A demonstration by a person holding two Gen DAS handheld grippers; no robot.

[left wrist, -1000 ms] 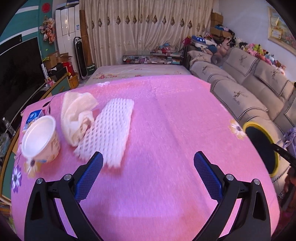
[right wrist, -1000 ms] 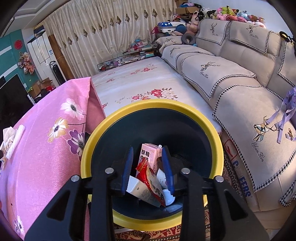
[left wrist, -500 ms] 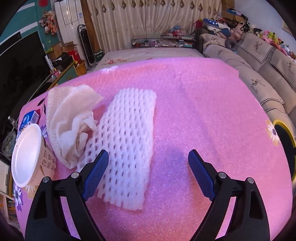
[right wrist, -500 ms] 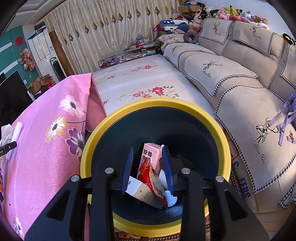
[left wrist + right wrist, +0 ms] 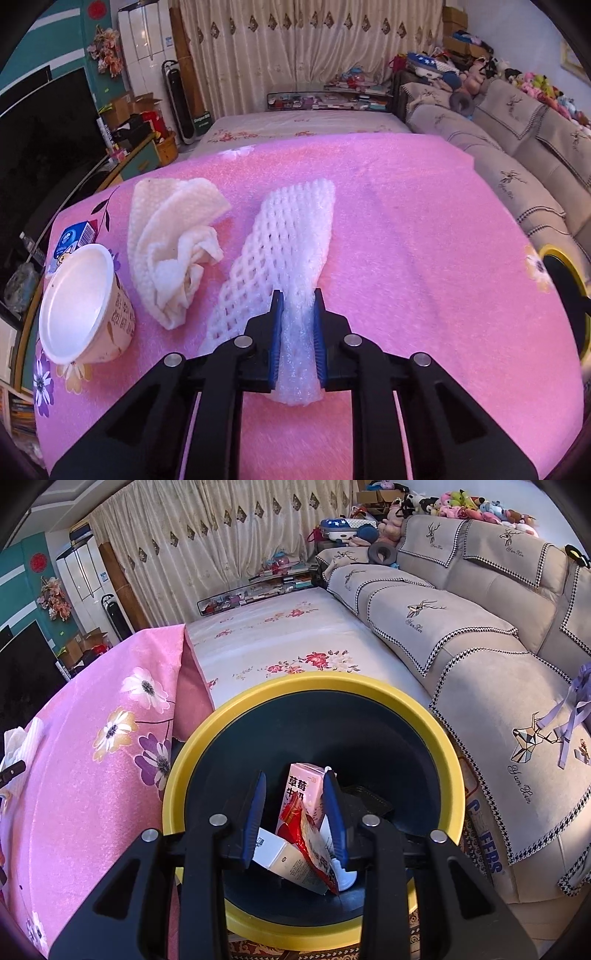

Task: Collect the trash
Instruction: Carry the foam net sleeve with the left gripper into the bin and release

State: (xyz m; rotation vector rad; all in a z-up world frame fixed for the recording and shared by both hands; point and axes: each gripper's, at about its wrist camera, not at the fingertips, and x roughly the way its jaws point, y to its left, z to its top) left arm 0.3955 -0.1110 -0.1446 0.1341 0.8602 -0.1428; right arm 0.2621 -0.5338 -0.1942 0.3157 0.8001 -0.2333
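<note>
Room: we see a living room with cream curtains (image 5: 306,55) at the back, a beige sofa (image 5: 461,627) along one side and a dark television (image 5: 44,133) on the other, and in the middle a table under a pink cloth (image 5: 424,258) printed with flowers.
Left gripper: our left gripper (image 5: 297,306) has just been closing, and its blue pads now pinch the near end of the white foam net (image 5: 288,251), which bunches up between them.
Foam net: we find it lying lengthwise on the pink cloth, stretching away from the pads toward the curtains.
Beside the net: we see a crumpled cream paper towel (image 5: 173,243) just to its left, apart from it.
Further left: we note a paper cup (image 5: 85,306) tipped on its side with its white inside facing us, and behind it a small blue carton (image 5: 75,236) near the cloth's edge.
Right gripper: our right gripper (image 5: 295,797) hangs above the bin with its jaws partly apart and nothing pressed between them.
Bin: we look down into a dark bin with a yellow rim (image 5: 177,775), standing between the table and the sofa.
Bin contents: we see a pink milk carton (image 5: 301,790), a red wrapper (image 5: 310,834) and a white carton (image 5: 288,860) lying at the bottom.
</note>
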